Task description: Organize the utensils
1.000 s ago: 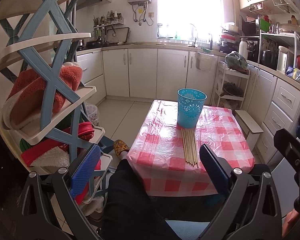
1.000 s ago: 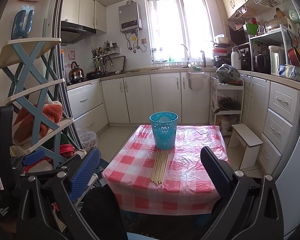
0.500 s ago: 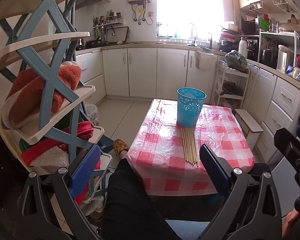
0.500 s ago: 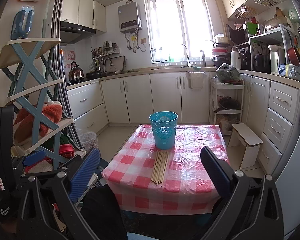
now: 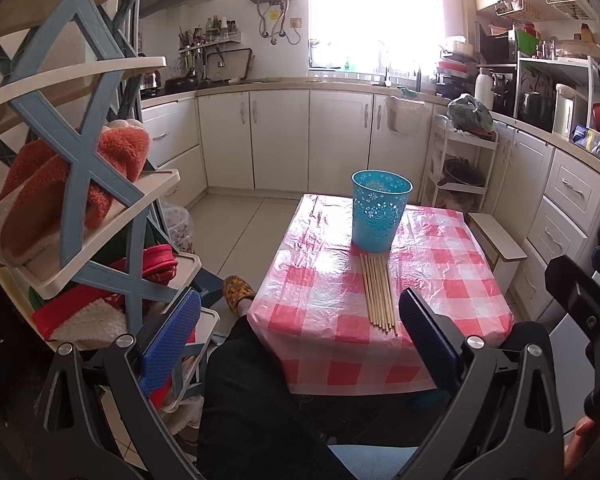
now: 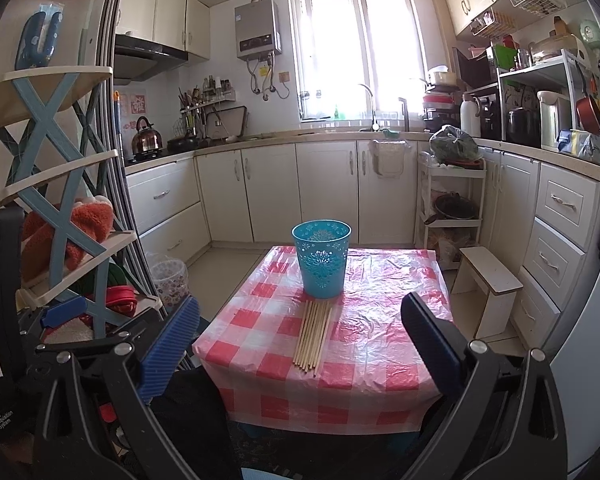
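At the far left stands a shoe rack [image 5: 80,152] of cream shelves and blue cross braces, with fuzzy orange slippers [image 5: 72,176] on one shelf and red ones lower down. The left gripper [image 5: 296,336] hangs low in front of it, its two blue-padded fingers [image 5: 170,340] spread wide with nothing between them. Under it are the person's dark trouser leg [image 5: 256,400] and a patterned slipper [image 5: 238,288] on the floor.

To the right is the tabletop [image 6: 380,320], covered in a red and white checked plastic cloth. A blue perforated cup [image 6: 321,258] stands upright towards its far end. A bundle of wooden chopsticks [image 6: 314,332] lies flat on the cloth, side by side, the far ends just at the foot of the cup and the near ends pointing towards the person.

The right gripper [image 6: 300,344] hangs short of the tabletop's near edge, also spread wide and empty. A small white stool [image 6: 490,284] stands right of the tabletop, before white cabinets [image 6: 560,232].
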